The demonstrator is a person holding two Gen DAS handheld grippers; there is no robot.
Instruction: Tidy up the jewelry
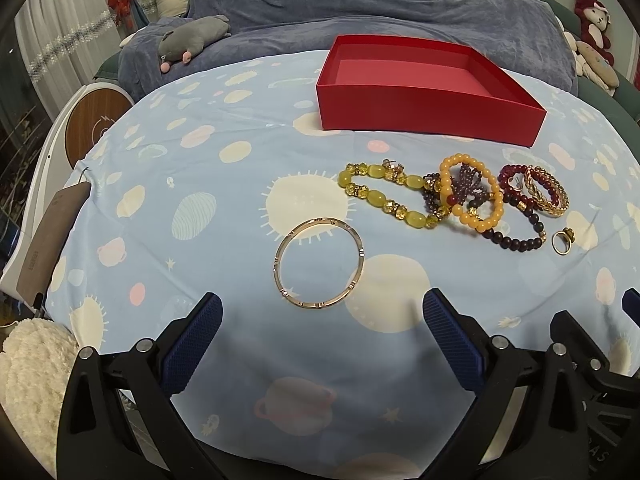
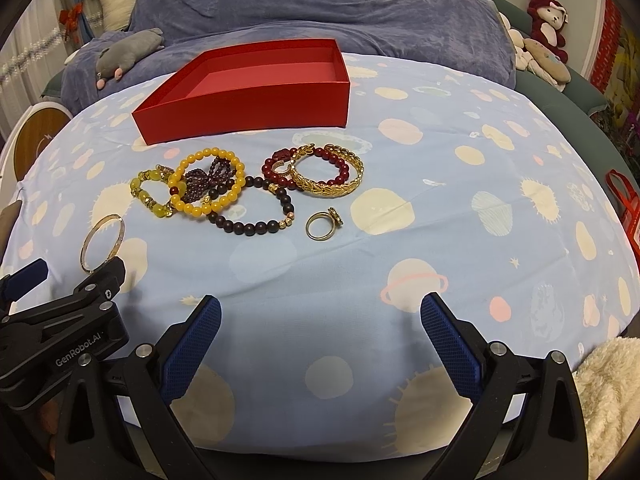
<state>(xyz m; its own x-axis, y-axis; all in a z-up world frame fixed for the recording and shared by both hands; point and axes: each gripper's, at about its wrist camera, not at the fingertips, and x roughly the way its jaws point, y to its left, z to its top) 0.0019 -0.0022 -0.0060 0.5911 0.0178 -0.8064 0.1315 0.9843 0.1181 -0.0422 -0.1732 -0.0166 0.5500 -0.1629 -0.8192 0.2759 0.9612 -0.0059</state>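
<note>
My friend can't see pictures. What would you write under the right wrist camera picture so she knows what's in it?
An empty red box sits on a blue planet-print cloth, with a pile of beaded bracelets, a gold leaf bangle and a gold ring lying in front of it. The open right gripper waits nearer the camera, holding nothing.

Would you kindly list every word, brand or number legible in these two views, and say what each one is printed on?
"GenRobot.AI": white lettering on the black body of the left gripper, seen in the right wrist view.
Small print on the brown tag at the left edge of the left wrist view: too small and blurred to read.
Faint embossed letters on the black body of the right gripper, low right in the left wrist view: not legible.
Red box and jewelry: no text.
</note>
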